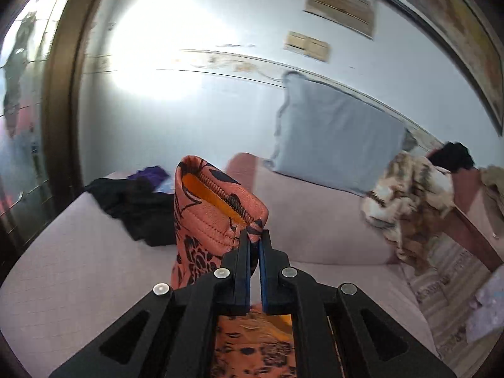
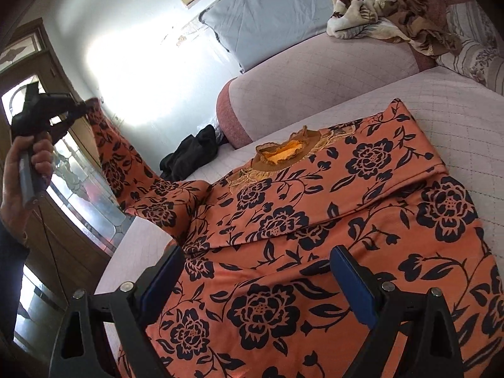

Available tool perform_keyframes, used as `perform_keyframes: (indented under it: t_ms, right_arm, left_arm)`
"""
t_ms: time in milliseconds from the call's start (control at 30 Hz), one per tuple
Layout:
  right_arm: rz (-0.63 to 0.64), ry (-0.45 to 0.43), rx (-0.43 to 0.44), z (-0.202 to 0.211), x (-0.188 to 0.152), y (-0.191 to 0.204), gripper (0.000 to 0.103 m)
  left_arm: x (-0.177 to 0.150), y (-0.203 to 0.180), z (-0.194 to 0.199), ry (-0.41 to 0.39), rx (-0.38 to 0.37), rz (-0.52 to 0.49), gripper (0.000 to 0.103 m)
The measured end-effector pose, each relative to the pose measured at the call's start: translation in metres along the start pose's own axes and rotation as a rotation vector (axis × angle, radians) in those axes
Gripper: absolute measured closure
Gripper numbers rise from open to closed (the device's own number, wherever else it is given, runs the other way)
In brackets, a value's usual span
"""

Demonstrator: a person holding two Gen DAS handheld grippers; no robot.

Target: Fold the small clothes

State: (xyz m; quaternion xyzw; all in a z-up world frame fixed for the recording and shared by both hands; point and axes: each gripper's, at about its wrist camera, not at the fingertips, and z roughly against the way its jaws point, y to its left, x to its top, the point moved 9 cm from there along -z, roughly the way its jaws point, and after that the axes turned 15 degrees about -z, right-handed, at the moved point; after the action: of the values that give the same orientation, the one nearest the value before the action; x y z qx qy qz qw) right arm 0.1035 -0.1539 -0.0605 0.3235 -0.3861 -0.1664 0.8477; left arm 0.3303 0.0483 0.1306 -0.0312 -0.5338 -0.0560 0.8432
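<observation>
An orange top with dark flowers (image 2: 299, 220) lies spread on the pale pink bed (image 2: 456, 107), brown collar (image 2: 283, 154) toward the pillow. One sleeve lies folded across its chest. My left gripper (image 1: 254, 241) is shut on the cuff (image 1: 217, 201) of the other sleeve and holds it raised off the bed. In the right wrist view that left gripper (image 2: 83, 107), held by a hand (image 2: 22, 170), lifts the sleeve (image 2: 123, 163) up at the left. My right gripper (image 2: 255, 271) hovers open over the lower body of the top, blue pads (image 2: 356, 286) wide apart, nothing between them.
A grey-blue pillow (image 1: 334, 138) leans on the wall. Dark clothes (image 1: 141, 211) lie heaped at the bed's far side, a brown and cream blanket (image 1: 406, 195) at the right. A wooden door with glass (image 2: 78, 182) stands to the left.
</observation>
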Motion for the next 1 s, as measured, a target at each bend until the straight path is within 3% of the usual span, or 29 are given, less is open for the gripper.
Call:
perform_keyframes:
  t_ms: [167, 233, 300, 333, 400, 467, 500, 567, 633, 800, 900, 1000]
  right_arm:
    - [-0.069, -0.038, 0.005, 0.012, 0.015, -0.012, 0.008]
    - [-0.088, -0.054, -0.007, 0.015, 0.02, -0.018, 0.008]
    - [-0.117, -0.062, -0.018, 0.016, 0.025, -0.026, 0.008]
    - [-0.131, -0.064, -0.02, 0.017, 0.026, -0.029, 0.008]
    - [-0.152, -0.065, -0.019, 0.018, 0.029, -0.035, 0.008]
    - [-0.16, -0.07, -0.02, 0.019, 0.032, -0.036, 0.008]
    - [-0.161, -0.07, -0.019, 0.02, 0.033, -0.036, 0.008]
    - [-0.162, -0.062, -0.019, 0.019, 0.036, -0.035, 0.008]
    - [-0.154, -0.065, -0.042, 0.016, 0.041, -0.036, 0.008]
    - [-0.175, -0.084, -0.153, 0.01, 0.084, -0.061, 0.008]
    - [-0.149, -0.023, -0.265, -0.012, 0.115, -0.081, 0.008]
    - [-0.046, 0.042, -0.393, -0.039, 0.135, -0.093, 0.008]
  left_arm:
    - [-0.044, -0.136, -0.045, 0.146, -0.255, -0.079, 0.097]
    - [-0.084, -0.178, -0.063, 0.274, -0.342, -0.154, 0.093]
    - [-0.129, -0.188, -0.072, 0.401, -0.356, -0.173, 0.083]
    - [-0.145, -0.181, -0.074, 0.437, -0.351, -0.163, 0.081]
    - [-0.163, -0.148, -0.069, 0.429, -0.304, -0.119, 0.071]
    - [-0.172, -0.101, -0.064, 0.395, -0.21, -0.088, 0.051]
    - [-0.177, -0.074, -0.059, 0.375, -0.145, -0.074, 0.046]
    - [-0.194, -0.021, -0.054, 0.363, -0.014, -0.063, 0.045]
    - [-0.218, 0.021, -0.059, 0.408, 0.074, -0.029, 0.045]
    - [-0.27, 0.066, -0.067, 0.457, 0.065, 0.087, 0.045]
    - [-0.287, 0.071, -0.07, 0.453, 0.024, 0.131, 0.045]
    - [-0.297, 0.071, -0.076, 0.485, 0.012, 0.149, 0.045]
